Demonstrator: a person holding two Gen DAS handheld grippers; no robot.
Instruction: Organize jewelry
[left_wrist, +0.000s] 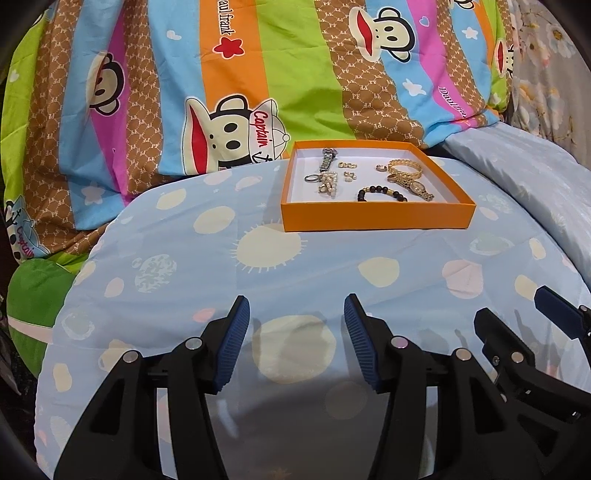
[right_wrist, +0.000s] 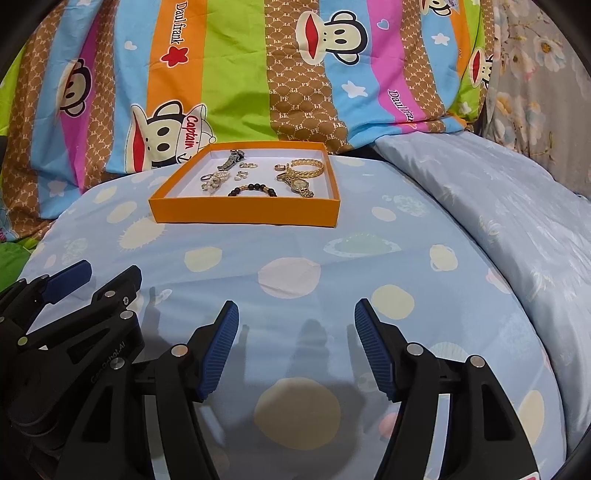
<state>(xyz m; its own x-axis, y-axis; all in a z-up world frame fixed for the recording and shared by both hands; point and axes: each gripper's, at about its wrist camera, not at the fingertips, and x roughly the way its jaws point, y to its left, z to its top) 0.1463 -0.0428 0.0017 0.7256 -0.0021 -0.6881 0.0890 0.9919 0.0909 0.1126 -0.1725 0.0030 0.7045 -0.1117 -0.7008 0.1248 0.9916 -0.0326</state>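
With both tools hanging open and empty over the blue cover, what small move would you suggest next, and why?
Probably ease the right tool forward toward the orange tray, aiming at the beaded bracelet. It lies nearest the tray's front wall, apart from the gold watch and the pearl piece, so it looks the easiest first pick. The left tool is also open and equally far back.

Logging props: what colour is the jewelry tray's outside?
Orange tray, white inside; clearest in the left wrist view.
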